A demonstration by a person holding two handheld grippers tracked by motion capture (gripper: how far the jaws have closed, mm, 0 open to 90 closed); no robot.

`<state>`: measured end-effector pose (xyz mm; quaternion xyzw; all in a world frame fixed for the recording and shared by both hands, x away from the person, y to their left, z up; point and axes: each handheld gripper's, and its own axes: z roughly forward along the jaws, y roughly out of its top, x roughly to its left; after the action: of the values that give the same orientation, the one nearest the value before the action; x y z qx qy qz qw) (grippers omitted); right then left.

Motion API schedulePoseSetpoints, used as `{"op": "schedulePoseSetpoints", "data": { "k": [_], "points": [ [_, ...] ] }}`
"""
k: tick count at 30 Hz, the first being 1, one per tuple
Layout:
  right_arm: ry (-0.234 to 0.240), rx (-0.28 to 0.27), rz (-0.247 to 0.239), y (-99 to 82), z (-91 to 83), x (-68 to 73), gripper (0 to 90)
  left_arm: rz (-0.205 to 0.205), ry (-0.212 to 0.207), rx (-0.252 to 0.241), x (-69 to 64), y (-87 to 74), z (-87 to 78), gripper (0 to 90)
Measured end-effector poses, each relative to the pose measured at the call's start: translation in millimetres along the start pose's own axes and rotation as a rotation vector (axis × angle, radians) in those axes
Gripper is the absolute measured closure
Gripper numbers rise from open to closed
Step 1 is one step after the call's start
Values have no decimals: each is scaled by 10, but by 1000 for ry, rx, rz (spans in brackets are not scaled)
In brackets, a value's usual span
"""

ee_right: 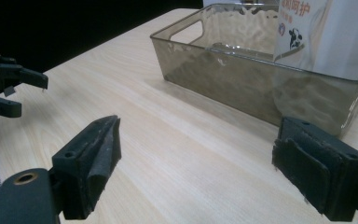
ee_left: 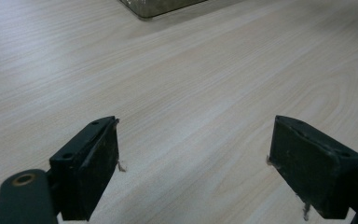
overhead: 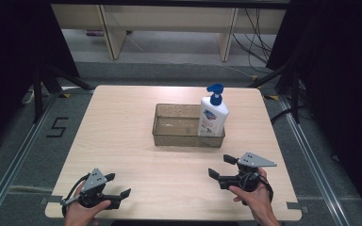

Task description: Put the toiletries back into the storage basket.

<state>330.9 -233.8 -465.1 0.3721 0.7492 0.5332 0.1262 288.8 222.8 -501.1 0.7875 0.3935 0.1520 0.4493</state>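
The room is dim, with black curtains (overhead: 9,42) on both sides, a grey floor (overhead: 23,155) with metal rails, and pale furniture legs (overhead: 111,33) and loose cables (overhead: 257,35) beyond the far edge. A number five is taped on the floor at the left. In the middle stands a light wooden table (overhead: 122,122) with rounded corners and a bare, clean top.

A smoky clear plastic bin (overhead: 169,136) sits a little right of the table's centre, long side toward the person. Inside it, upright at its right end, stands a white pump bottle (overhead: 213,115) with a blue pump head; the rest of the bin holds nothing. In the right gripper view the bin (ee_right: 214,79) and the bottle (ee_right: 326,32) lie just ahead and to the right.

Wide open wood surrounds the bin on every side, most of all at the left half and along the near edge.

The left gripper (overhead: 115,184) rests at the near left corner, well apart from the bin, held by a hand (overhead: 87,212). Its jaws are spread wide with only bare table between them, as the left gripper view (ee_left: 193,154) shows. The right gripper (overhead: 221,165) sits near the near right edge, just in front of the bin, held by the other hand (overhead: 257,200). Its jaws too are released and grasp nothing (ee_right: 196,158).
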Motion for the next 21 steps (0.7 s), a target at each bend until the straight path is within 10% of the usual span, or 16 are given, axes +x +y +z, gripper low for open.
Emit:
{"op": "schedulePoseSetpoints", "data": {
  "k": [21],
  "points": [
    [-5, 31, 21, -213, -100, -2, 157, 11, -9, -1, -9, 6, 1, 155]
  ]
}}
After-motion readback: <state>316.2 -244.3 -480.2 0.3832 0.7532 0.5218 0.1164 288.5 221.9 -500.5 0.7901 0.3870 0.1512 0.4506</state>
